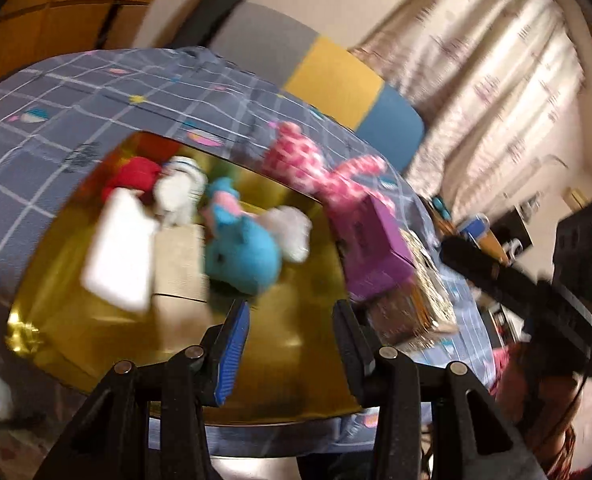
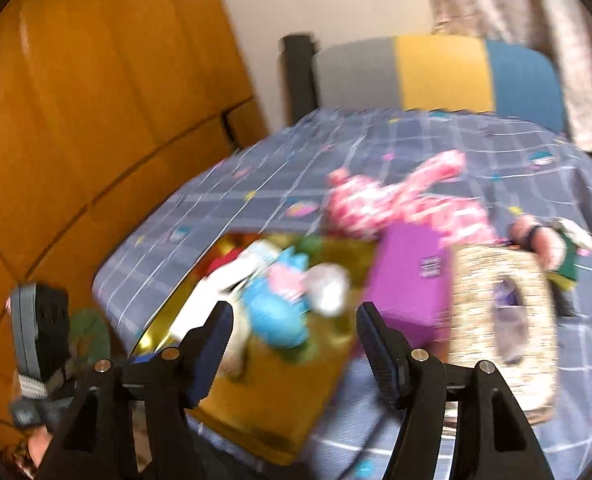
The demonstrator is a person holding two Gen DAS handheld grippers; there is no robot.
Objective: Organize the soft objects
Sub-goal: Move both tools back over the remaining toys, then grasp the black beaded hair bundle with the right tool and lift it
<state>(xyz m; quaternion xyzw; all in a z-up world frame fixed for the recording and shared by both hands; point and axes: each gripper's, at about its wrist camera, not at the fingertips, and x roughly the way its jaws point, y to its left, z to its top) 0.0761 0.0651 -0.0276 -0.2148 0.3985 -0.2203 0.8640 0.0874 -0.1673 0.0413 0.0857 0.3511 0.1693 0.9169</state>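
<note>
Right gripper (image 2: pixel 294 344) open, empty, above gold foil tray (image 2: pixel 272 412).
Blue plush toy (image 2: pixel 278 316) lies at frame centre; purple box (image 2: pixel 410 284) right of it.

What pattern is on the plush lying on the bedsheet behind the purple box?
Pink with white spots: the plush shows best in the right wrist view.
</note>
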